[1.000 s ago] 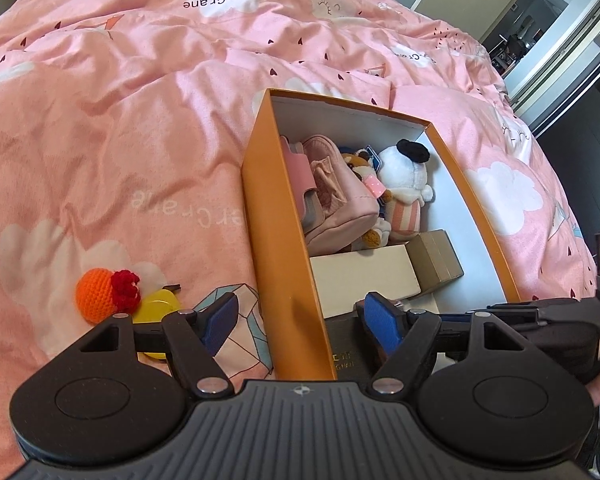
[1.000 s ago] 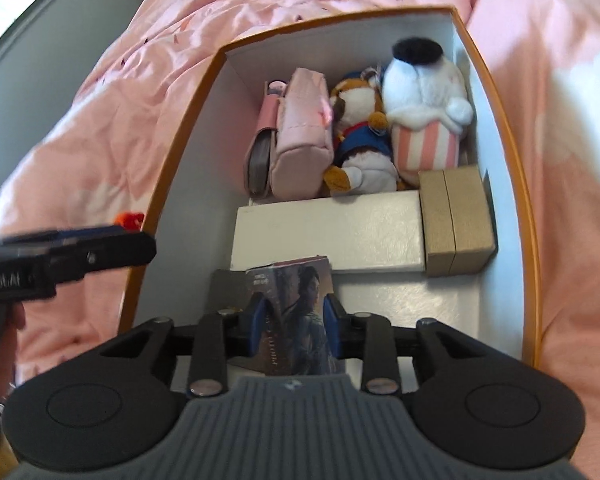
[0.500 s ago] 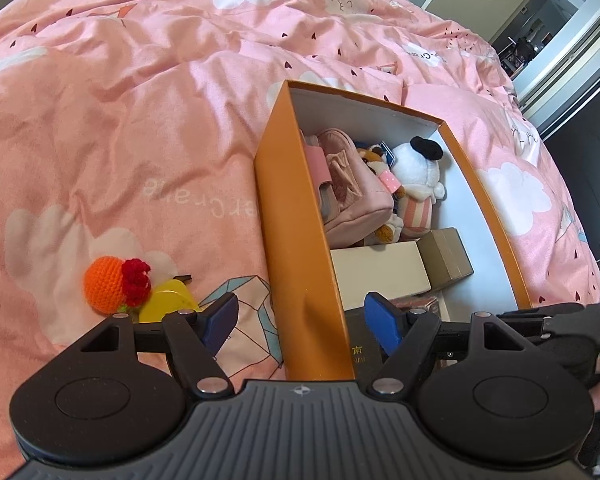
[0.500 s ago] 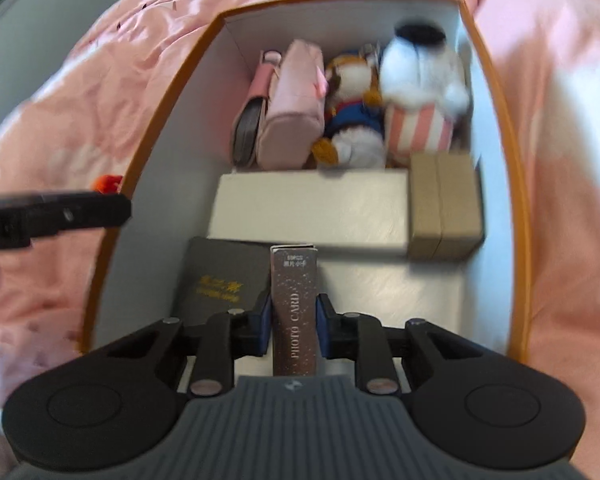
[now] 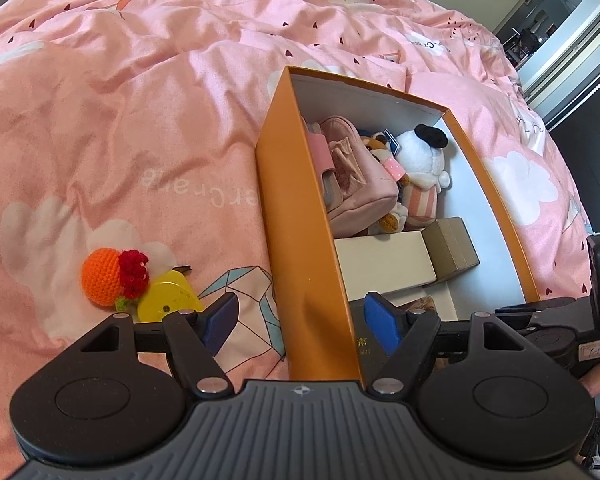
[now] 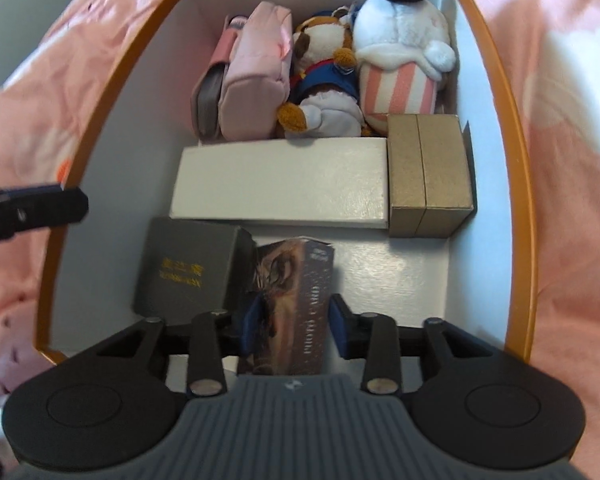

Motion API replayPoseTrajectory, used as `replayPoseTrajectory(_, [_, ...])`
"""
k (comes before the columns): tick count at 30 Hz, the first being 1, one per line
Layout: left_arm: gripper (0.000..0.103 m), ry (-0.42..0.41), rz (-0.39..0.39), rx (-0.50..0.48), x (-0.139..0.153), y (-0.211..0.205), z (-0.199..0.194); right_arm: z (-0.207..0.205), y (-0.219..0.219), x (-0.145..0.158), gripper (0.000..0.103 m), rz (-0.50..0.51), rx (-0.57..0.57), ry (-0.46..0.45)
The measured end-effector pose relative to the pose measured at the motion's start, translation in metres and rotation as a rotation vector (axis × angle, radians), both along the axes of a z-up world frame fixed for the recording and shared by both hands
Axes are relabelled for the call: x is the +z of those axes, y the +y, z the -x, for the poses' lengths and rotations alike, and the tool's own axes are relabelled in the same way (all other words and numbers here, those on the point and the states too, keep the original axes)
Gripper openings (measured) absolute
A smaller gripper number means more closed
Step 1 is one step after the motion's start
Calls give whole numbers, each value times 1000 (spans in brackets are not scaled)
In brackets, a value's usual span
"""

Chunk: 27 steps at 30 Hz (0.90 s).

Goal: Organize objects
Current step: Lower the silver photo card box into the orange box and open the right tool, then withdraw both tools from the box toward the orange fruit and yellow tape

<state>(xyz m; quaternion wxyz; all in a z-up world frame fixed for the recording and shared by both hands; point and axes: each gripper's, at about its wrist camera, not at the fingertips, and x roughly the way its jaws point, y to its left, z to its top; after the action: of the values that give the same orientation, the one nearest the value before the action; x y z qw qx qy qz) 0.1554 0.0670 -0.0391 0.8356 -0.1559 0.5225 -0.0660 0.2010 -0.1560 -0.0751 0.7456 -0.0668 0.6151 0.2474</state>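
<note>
Right gripper sits low inside the orange box, jaws parted around the photo card box, which leans against the dark box at 9 o'clock. Whether the pads touch it, I cannot tell. Left gripper straddles the box wall, jaws wide open. Crochet ball lies on the bed.
</note>
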Motion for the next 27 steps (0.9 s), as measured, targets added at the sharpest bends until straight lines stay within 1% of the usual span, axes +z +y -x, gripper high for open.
replayPoseTrajectory(3, [84, 3, -4, 0, 0, 0, 1, 5, 9, -1, 49, 57, 52, -29])
replayPoseTrajectory(6, [84, 6, -8, 4, 0, 1, 1, 5, 12, -1, 54, 66, 86, -14])
replayPoseTrajectory(8, [84, 6, -8, 2, 0, 0, 2, 2, 13, -3, 54, 72, 94, 8])
replayPoseTrajectory(11, [84, 8, -6, -1, -1, 0, 3, 1, 14, -6, 50, 86, 85, 34])
replayPoseTrajectory(14, [84, 12, -5, -3, -2, 0, 4, 1, 15, -8, 48, 88, 48, 37])
replayPoseTrajectory(18, [83, 15, -6, 2, -3, 2, 3, 2, 13, -9, 44, 74, -39, 30])
replayPoseTrajectory(27, [83, 9, -1, -5, -1, 2, 4, 11, 16, -12, 43, 25, -221, 4])
